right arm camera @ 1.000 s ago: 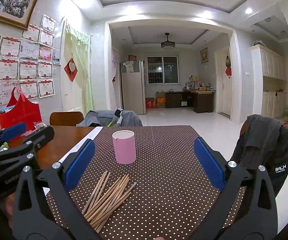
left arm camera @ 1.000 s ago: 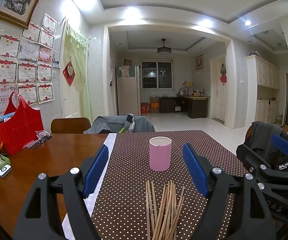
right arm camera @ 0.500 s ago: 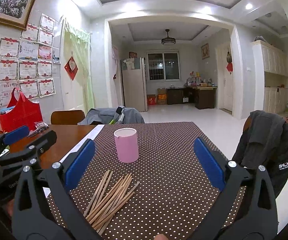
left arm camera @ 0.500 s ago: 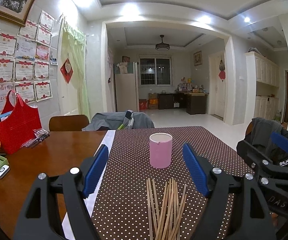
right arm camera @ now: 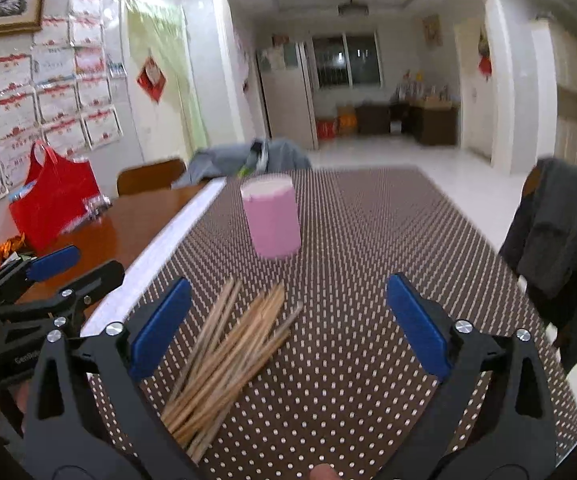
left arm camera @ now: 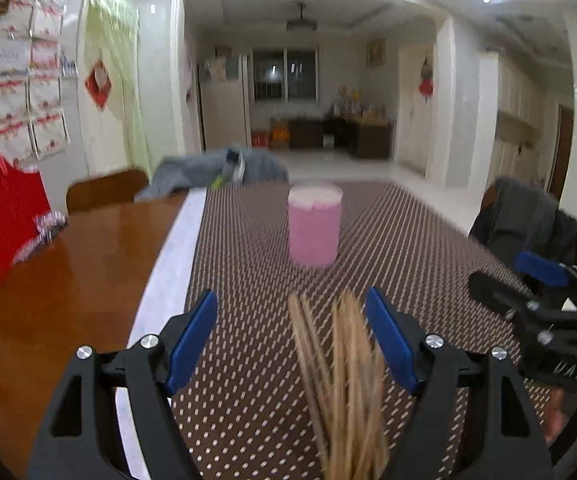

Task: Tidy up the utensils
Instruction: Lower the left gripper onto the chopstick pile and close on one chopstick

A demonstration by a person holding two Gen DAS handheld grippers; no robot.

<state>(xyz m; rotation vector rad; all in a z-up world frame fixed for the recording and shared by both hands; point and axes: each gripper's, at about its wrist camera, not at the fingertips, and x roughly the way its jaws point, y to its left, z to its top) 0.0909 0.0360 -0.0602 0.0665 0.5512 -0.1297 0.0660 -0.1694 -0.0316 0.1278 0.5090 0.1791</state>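
A pile of several wooden chopsticks (left arm camera: 342,380) lies on the brown dotted tablecloth (left arm camera: 408,248); it also shows in the right wrist view (right arm camera: 228,352). A pink cylindrical cup (left arm camera: 314,224) stands upright beyond them, also in the right wrist view (right arm camera: 273,216). My left gripper (left arm camera: 292,336) is open and empty above the chopsticks, which lie between its blue pads. My right gripper (right arm camera: 288,320) is open and empty, the chopsticks toward its left pad. Each gripper appears in the other's view, the right one (left arm camera: 544,312) and the left one (right arm camera: 44,292). Both views are motion-blurred.
A red bag (left arm camera: 0,216) stands on the bare wooden table (left arm camera: 68,280) at the left. A wooden chair (left arm camera: 106,190) and one with grey clothing (left arm camera: 224,172) stand at the far side. A chair with a dark jacket (right arm camera: 564,232) stands on the right.
Both grippers have tilted down and moved forward toward the chopsticks and cup, which now look larger and nearer. Both stay open.
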